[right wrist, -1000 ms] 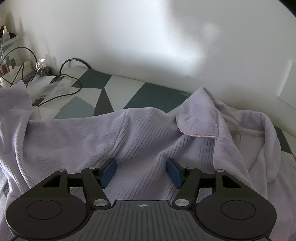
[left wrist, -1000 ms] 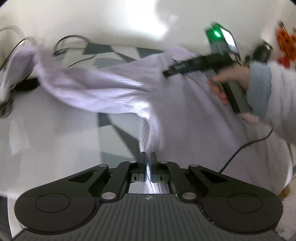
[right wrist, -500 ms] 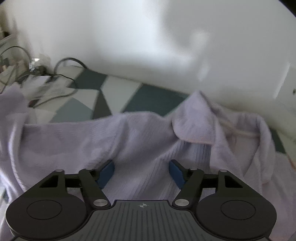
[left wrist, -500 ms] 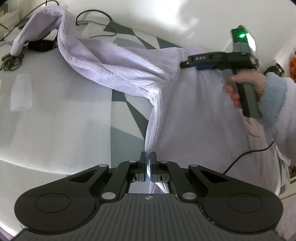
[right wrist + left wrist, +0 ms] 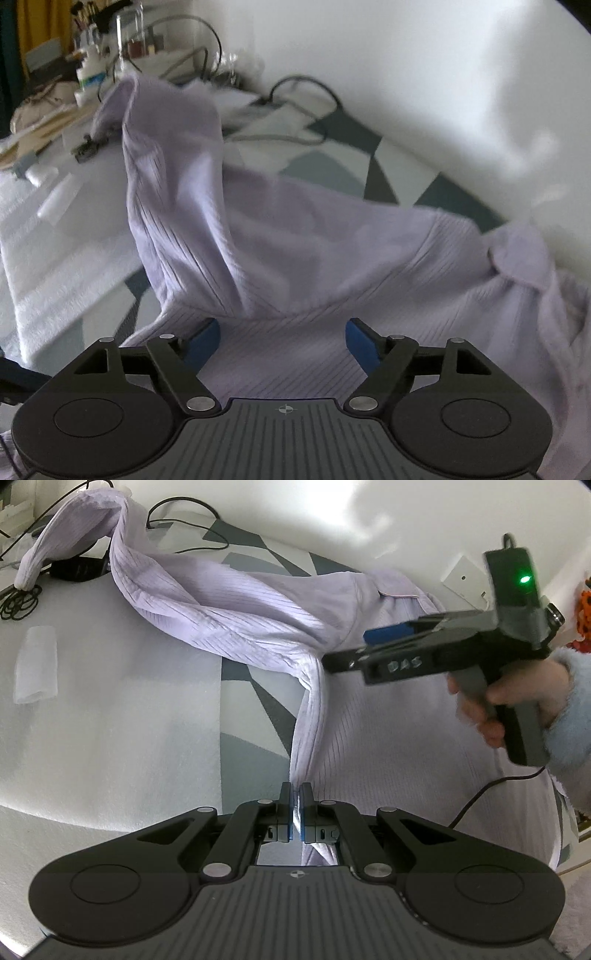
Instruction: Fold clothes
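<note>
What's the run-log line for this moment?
left gripper: shut on lilac top's side edge | right gripper: jaws opening, empty, above top | sleeve: unfolded

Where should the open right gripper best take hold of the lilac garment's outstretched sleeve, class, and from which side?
Probably at the cuff end of the sleeve: it lies free, far from the fold the left gripper pinches. The right gripper, its jaws opening with nothing gripped, should come from above, across the sleeve's narrow width, pinching both layers.

A plain white wall [image 5: 332, 513] backs the grey-and-white geometric-patterned bed cover [image 5: 255, 709]; a cluttered side shelf [image 5: 74, 74] stands left.
</note>
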The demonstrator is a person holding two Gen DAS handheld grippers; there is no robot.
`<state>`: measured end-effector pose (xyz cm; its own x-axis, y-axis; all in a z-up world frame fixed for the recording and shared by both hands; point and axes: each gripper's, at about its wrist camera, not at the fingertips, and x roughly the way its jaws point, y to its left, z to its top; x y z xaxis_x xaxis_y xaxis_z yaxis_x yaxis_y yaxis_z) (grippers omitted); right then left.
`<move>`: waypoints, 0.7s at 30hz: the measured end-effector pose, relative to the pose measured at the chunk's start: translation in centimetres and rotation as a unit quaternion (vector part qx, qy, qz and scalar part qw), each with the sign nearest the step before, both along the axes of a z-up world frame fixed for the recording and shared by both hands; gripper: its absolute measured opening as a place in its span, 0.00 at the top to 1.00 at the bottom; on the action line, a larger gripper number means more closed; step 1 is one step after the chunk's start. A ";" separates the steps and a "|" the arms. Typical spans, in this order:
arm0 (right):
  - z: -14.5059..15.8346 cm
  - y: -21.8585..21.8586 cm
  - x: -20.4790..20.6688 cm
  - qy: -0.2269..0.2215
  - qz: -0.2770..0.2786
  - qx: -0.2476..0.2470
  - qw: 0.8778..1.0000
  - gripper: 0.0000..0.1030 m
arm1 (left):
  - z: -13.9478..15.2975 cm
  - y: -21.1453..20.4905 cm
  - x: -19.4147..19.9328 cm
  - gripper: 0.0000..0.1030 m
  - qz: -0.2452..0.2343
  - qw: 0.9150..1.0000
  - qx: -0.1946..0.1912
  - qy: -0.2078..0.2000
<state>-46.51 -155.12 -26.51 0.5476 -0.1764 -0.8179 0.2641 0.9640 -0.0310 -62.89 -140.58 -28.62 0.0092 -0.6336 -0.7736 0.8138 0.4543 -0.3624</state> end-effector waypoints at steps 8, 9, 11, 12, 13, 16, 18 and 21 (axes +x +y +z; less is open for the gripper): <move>-1.6 -1.5 2.2 -0.028 -0.041 0.018 0.999 0.01 | -0.3 -0.2 0.8 0.97 0.007 1.000 0.001 0.004; -1.6 -1.5 2.2 -0.028 -0.041 0.019 0.999 0.01 | -0.3 -0.2 0.8 0.97 0.008 1.000 0.000 0.005; -1.5 -1.6 2.2 -0.029 -0.040 0.020 0.999 0.01 | -0.3 -0.1 0.8 0.96 0.009 1.000 0.000 0.007; -1.5 -1.6 2.1 -0.029 -0.039 0.020 0.999 0.01 | -0.3 -0.1 0.9 0.96 0.009 1.000 0.000 0.008; -1.5 -1.6 2.2 -0.030 -0.041 0.020 0.999 0.01 | -0.3 -0.1 0.9 0.96 0.009 1.000 0.001 0.008; -1.7 -1.6 2.1 -0.033 -0.046 0.019 0.998 0.01 | -0.3 -0.3 0.9 0.96 0.007 1.000 0.004 0.006; -1.6 -1.5 2.1 -0.034 -0.048 0.017 0.998 0.01 | -0.3 -0.2 0.9 0.96 0.007 1.000 0.006 0.007; -1.1 -1.1 1.6 -0.029 -0.056 0.009 0.998 0.03 | -0.2 -0.4 1.0 0.96 0.008 1.000 0.010 0.010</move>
